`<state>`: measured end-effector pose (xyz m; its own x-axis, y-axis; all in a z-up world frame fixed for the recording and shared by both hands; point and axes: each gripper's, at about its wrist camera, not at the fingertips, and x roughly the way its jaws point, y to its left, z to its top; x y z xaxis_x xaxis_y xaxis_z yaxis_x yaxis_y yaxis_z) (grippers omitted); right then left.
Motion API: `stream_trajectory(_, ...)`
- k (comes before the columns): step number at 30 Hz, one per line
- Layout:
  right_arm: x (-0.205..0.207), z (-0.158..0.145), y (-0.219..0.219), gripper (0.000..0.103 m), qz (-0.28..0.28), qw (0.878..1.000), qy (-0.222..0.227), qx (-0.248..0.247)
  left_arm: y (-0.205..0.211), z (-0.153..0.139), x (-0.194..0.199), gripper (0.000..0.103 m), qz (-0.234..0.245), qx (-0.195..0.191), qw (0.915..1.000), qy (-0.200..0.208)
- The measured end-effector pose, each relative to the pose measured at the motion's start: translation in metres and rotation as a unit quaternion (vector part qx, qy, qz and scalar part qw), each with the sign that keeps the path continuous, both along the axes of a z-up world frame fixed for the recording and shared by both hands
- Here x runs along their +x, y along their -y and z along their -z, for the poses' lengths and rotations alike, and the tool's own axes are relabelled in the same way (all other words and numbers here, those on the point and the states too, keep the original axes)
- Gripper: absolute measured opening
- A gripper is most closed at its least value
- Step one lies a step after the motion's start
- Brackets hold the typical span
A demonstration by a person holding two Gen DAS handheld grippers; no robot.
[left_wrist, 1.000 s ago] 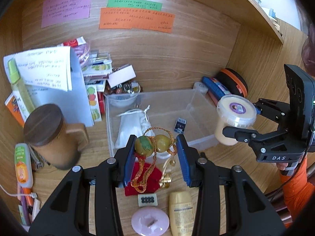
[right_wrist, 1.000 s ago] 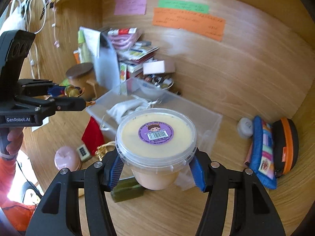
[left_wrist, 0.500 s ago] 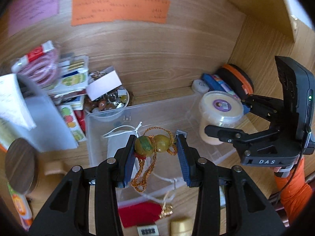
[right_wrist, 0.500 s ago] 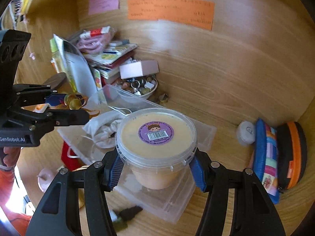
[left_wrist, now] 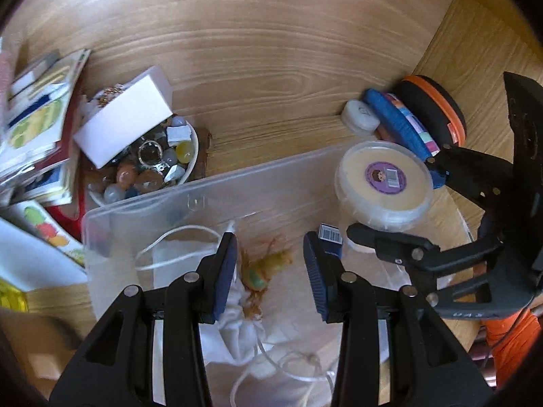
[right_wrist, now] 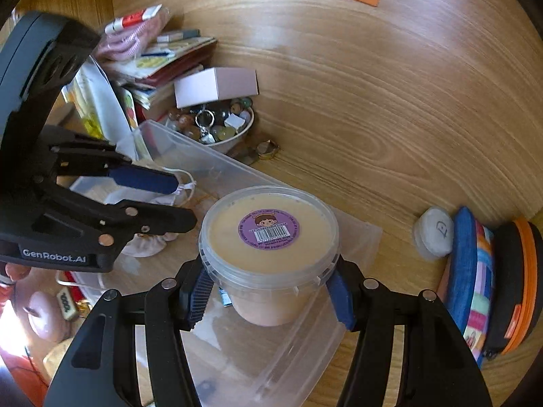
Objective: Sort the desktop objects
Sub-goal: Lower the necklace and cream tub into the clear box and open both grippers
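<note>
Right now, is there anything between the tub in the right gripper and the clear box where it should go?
Nothing visible blocks it. The right gripper holds the lidded tub over the right end of the clear box. The blue barcode card lies beside it; the white pouch and bead charm lie further left, under the open left gripper.

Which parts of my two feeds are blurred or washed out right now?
Left wrist view: the book stack at the left edge is motion-smeared, and the bead charm in the clear bin looks soft. Right wrist view: mostly sharp, the tub label readable; strong light blows out the lower left corner.
</note>
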<state>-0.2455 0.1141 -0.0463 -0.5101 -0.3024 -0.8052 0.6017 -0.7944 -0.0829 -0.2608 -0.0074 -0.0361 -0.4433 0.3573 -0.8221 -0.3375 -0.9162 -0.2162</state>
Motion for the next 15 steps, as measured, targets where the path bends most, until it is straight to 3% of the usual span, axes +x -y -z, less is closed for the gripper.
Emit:
stream_trajectory(11, -0.011, 0.016, 0.014, 0.056, -0.008, 0.999, 0.009, 0.044, 0.007, 0.010, -0.008, 0.040, -0.004, -0.010, 0.9998, 0.014)
stream_trajectory(15, -0.010, 0.020, 0.015, 0.056, -0.003, 0.998, 0.015, 0.054, 0.009, 0.004, -0.002, 0.054, -0.007, -0.019, 0.9998, 0.004)
